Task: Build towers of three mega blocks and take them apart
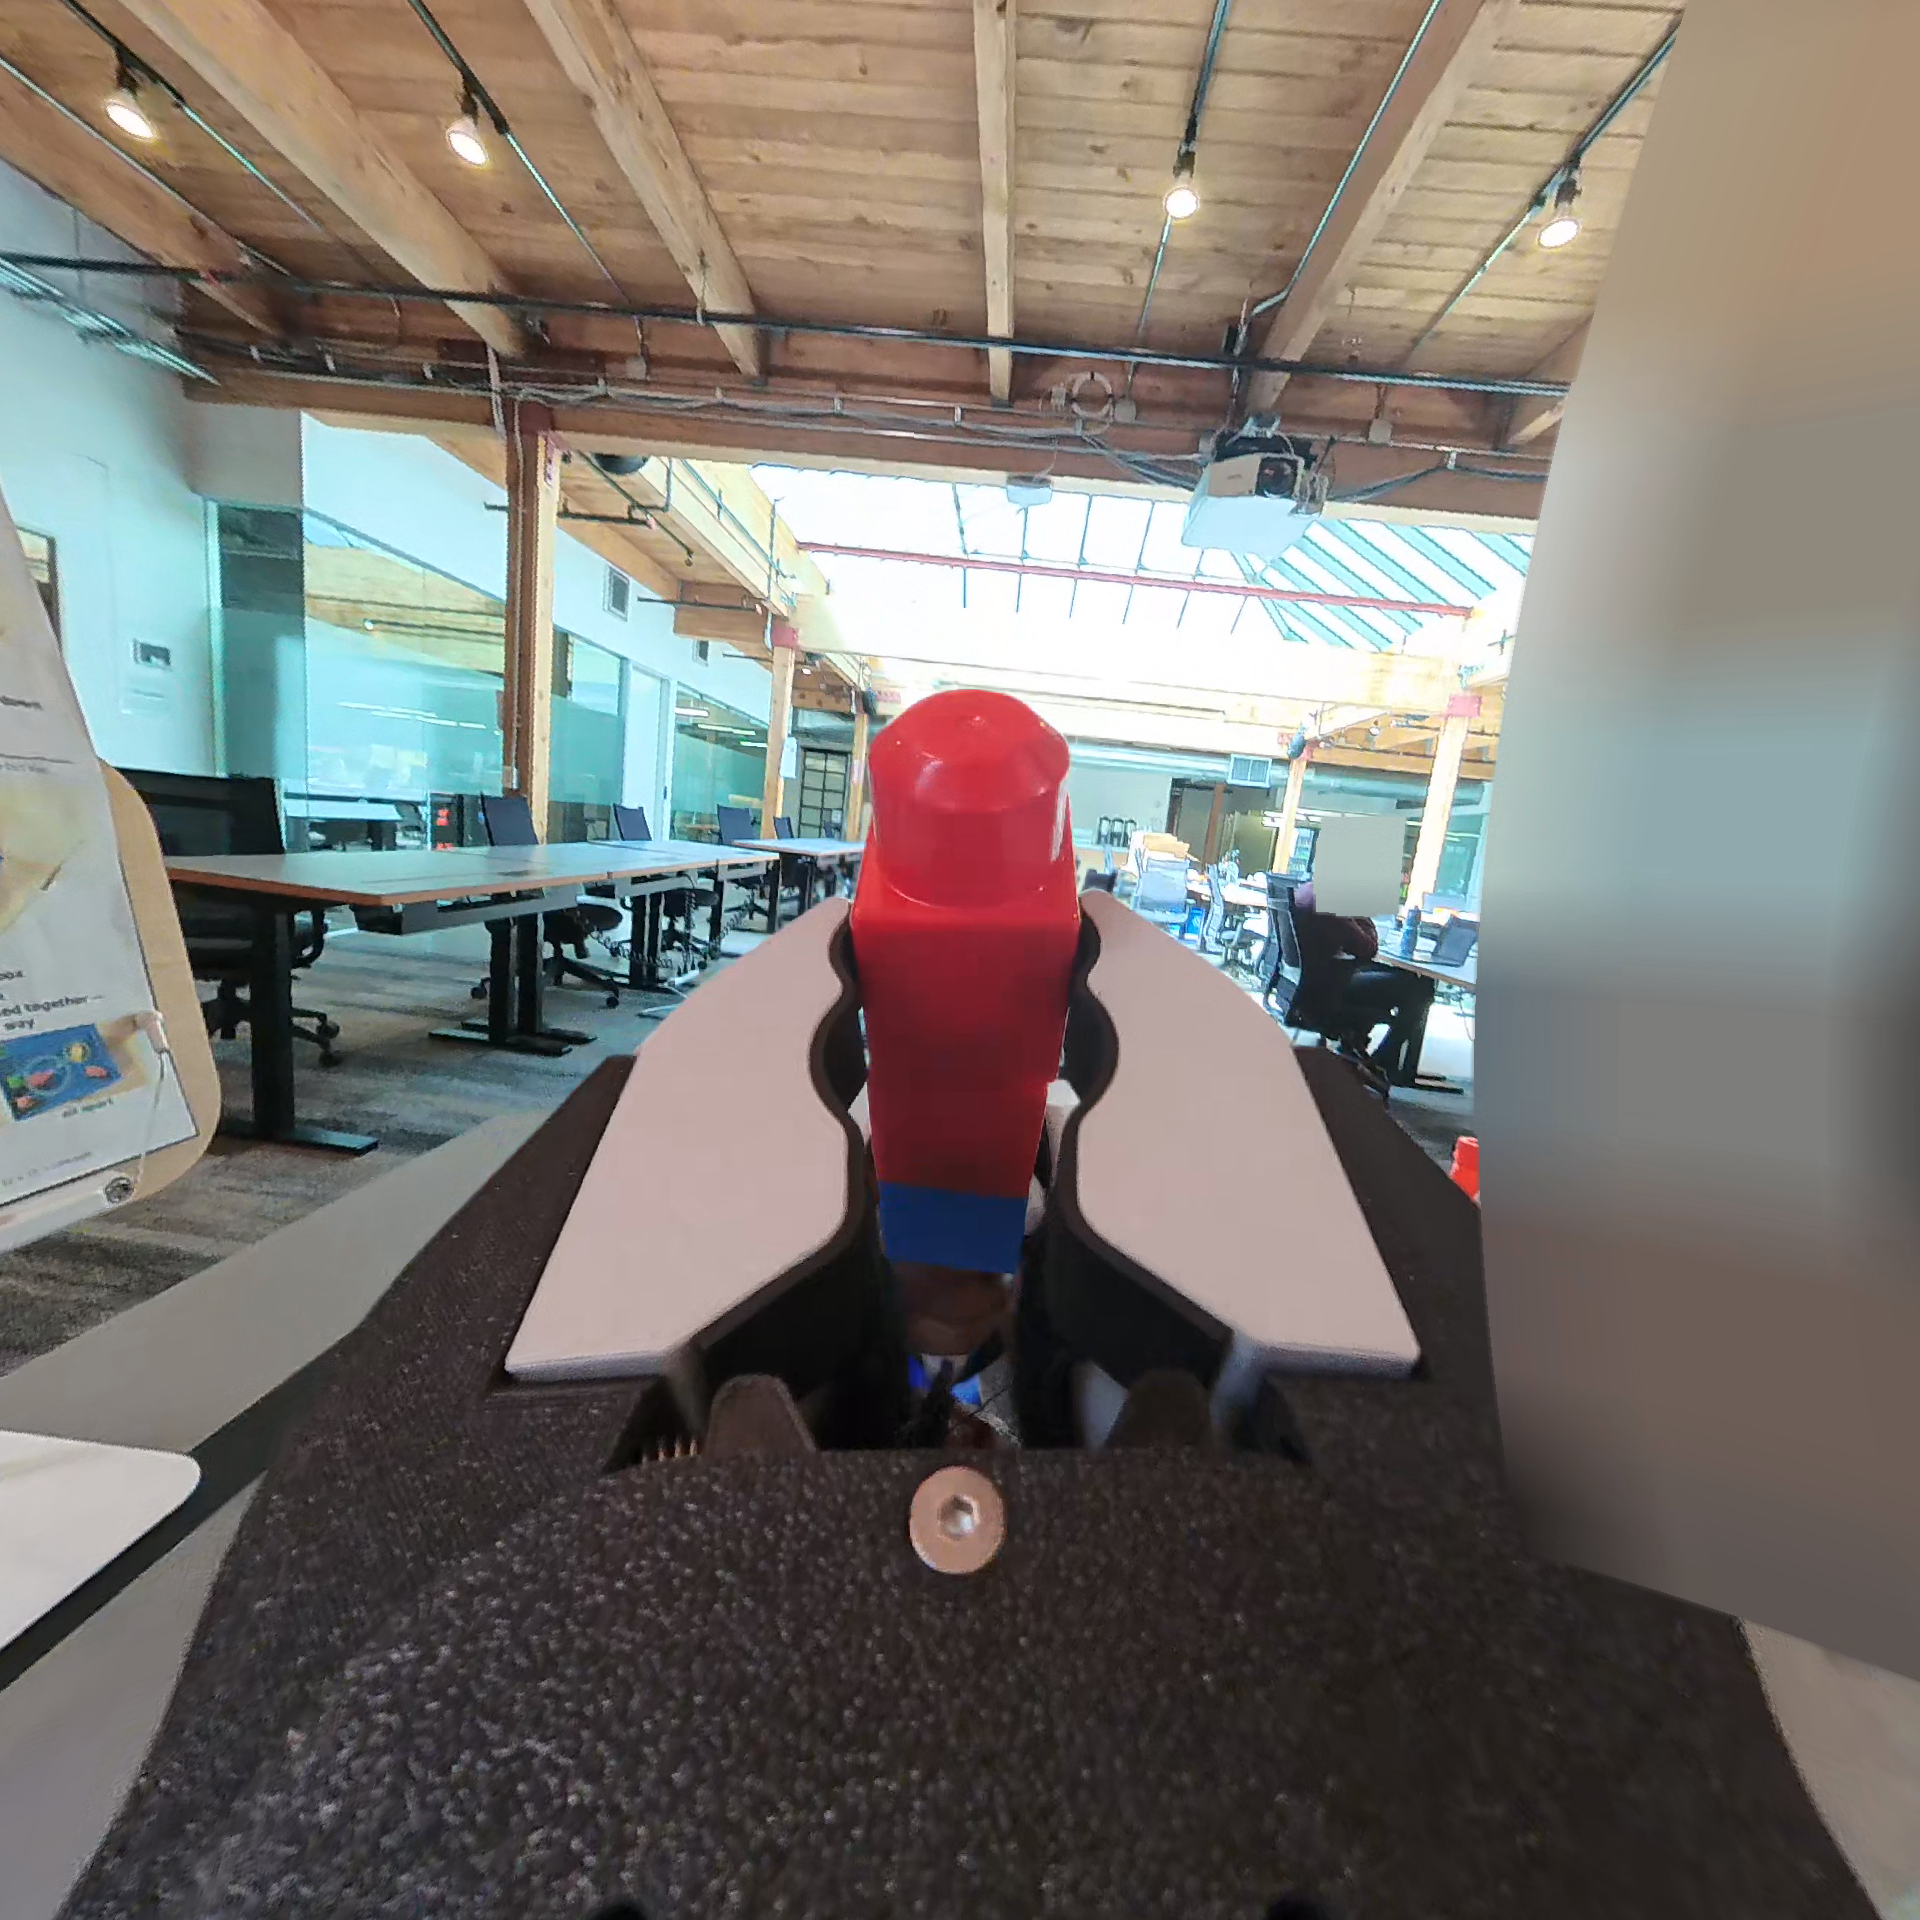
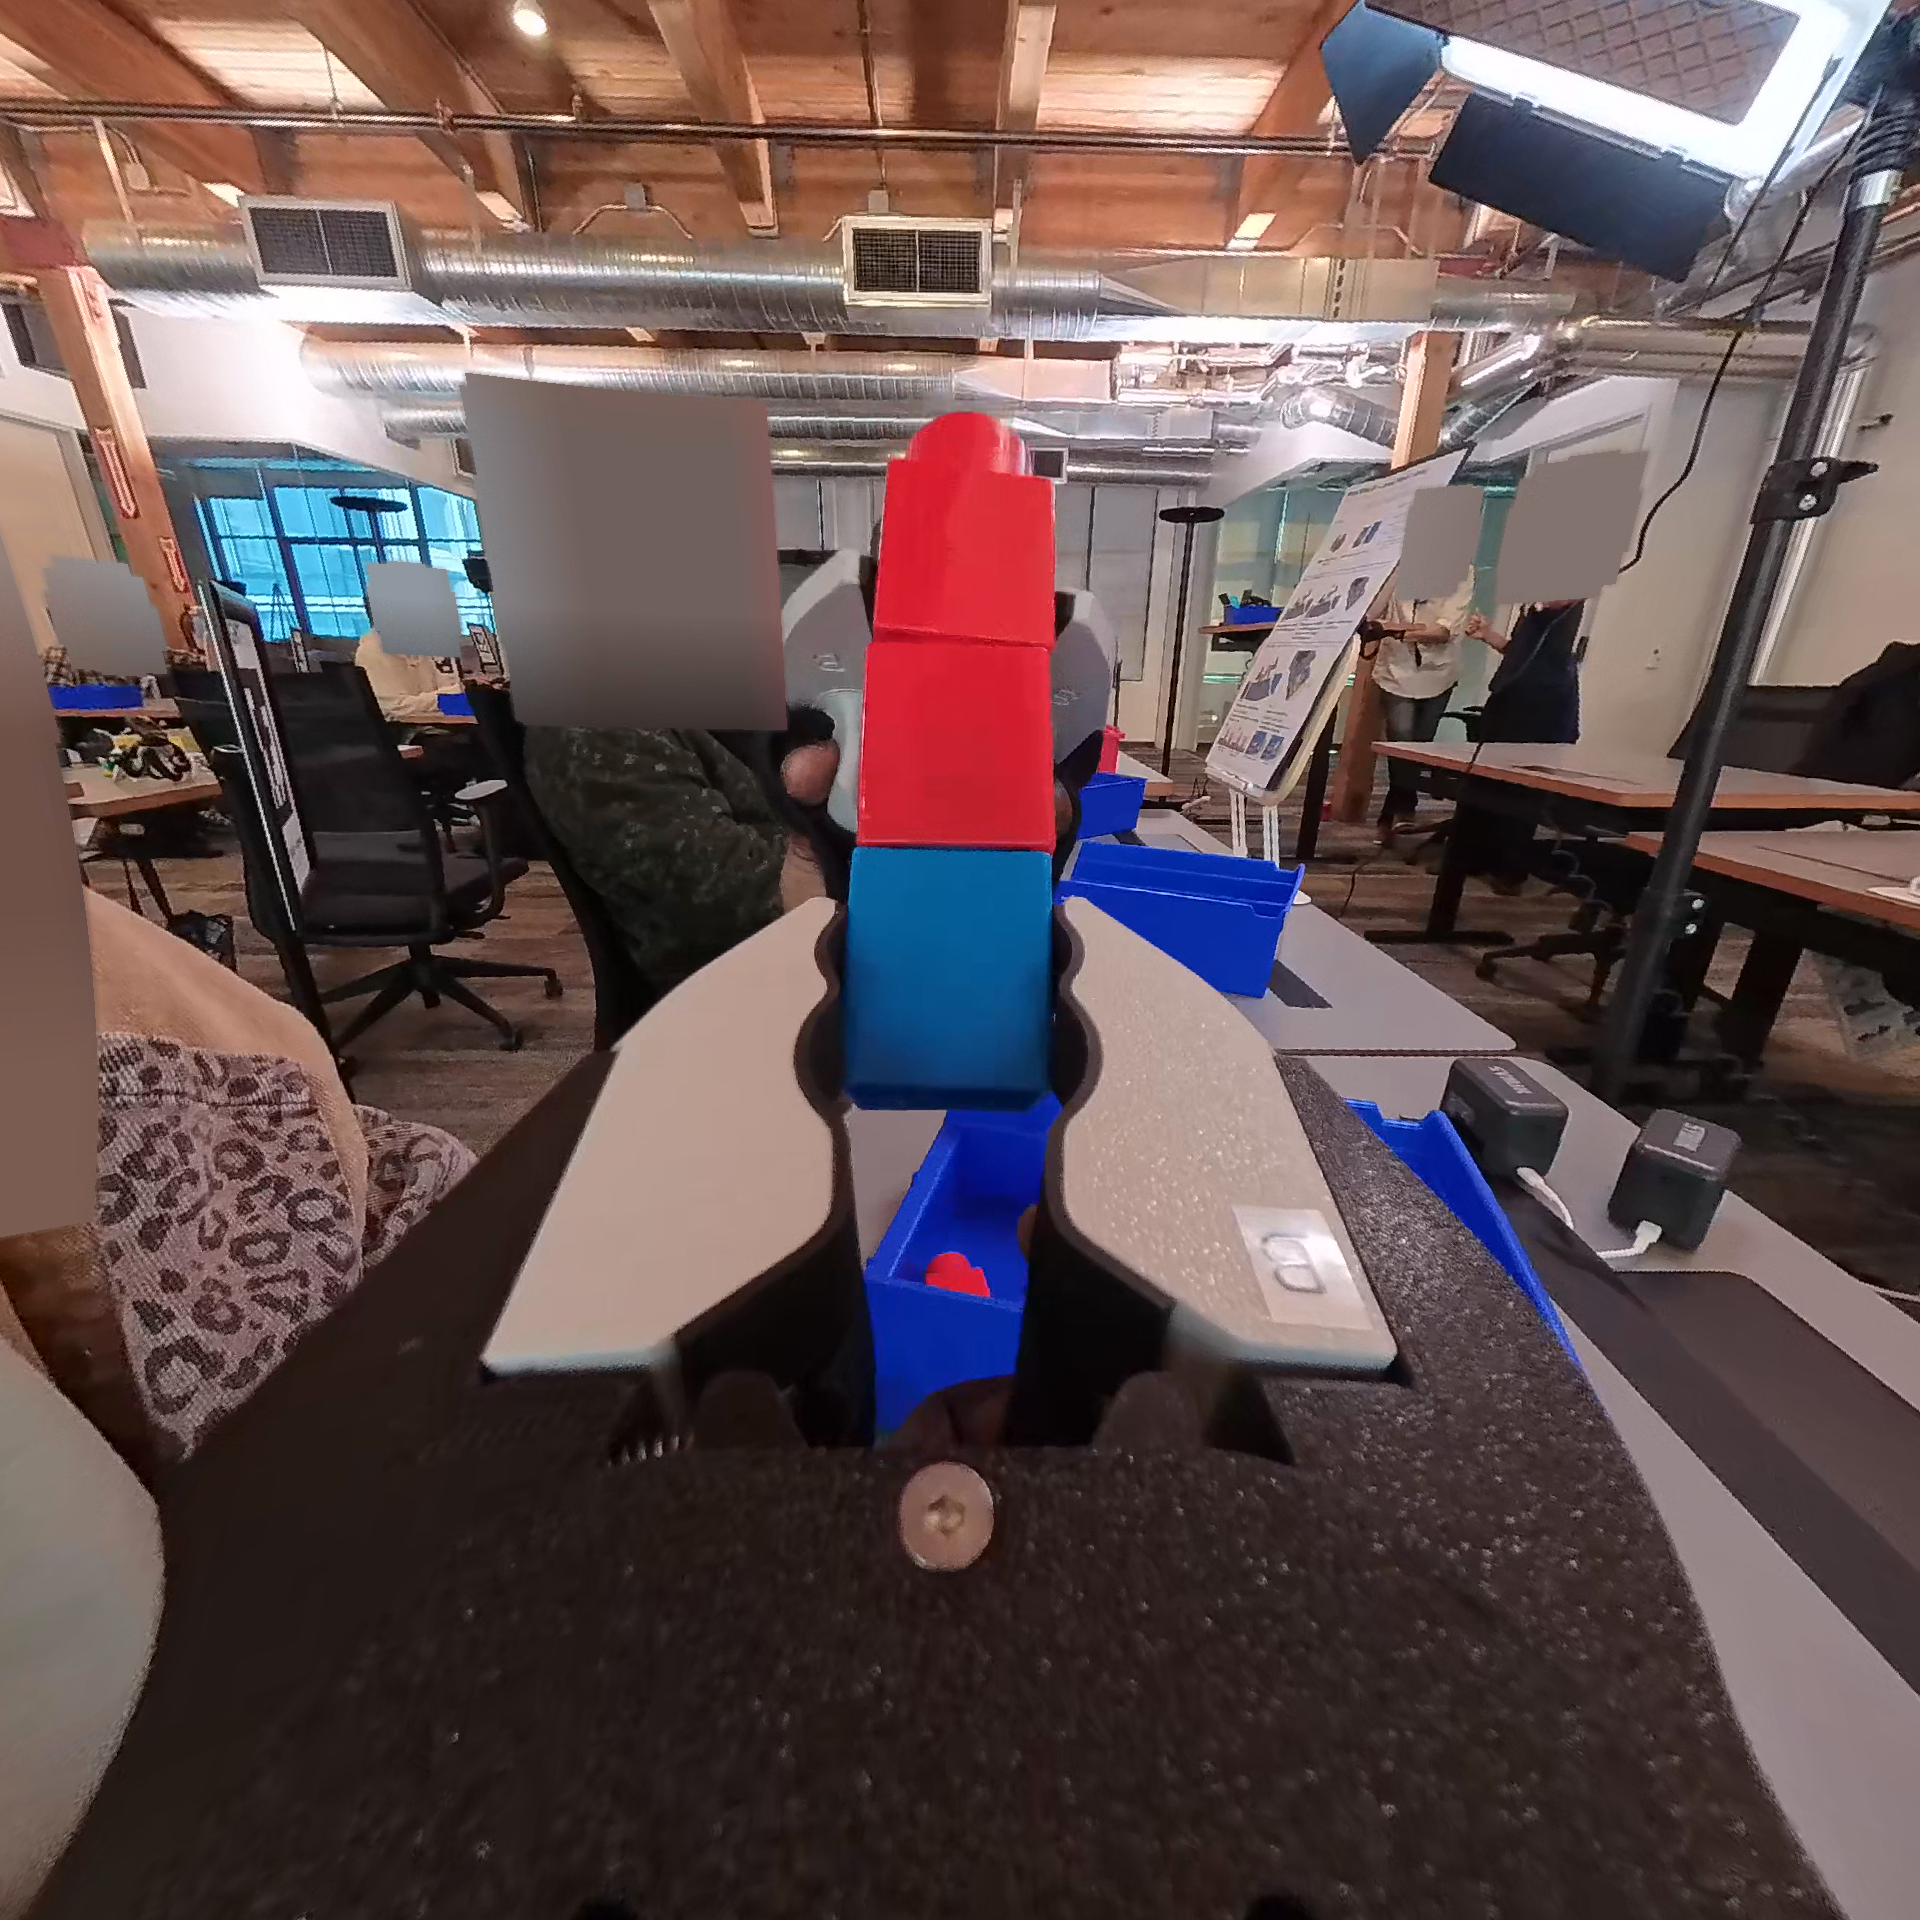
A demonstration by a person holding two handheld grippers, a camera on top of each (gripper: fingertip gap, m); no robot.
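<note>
Tower point(image 2: 956, 769) (two red blocks above one blue) spans both: right hand-held gripper point(image 2: 948, 997) clamps the blue block point(image 2: 945, 977), left hand-held gripper point(image 1: 961, 1039) clamps red block point(image 1: 961, 997) above it.

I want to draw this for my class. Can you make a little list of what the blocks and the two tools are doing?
tower: three blocks, held in the air
bottom: blue block
middle: red block
top: red block, stud up
right tool: shut on the blue block
left tool: shut on a red block; which one, cannot tell
below: blue bin with a small red piece inside
</note>
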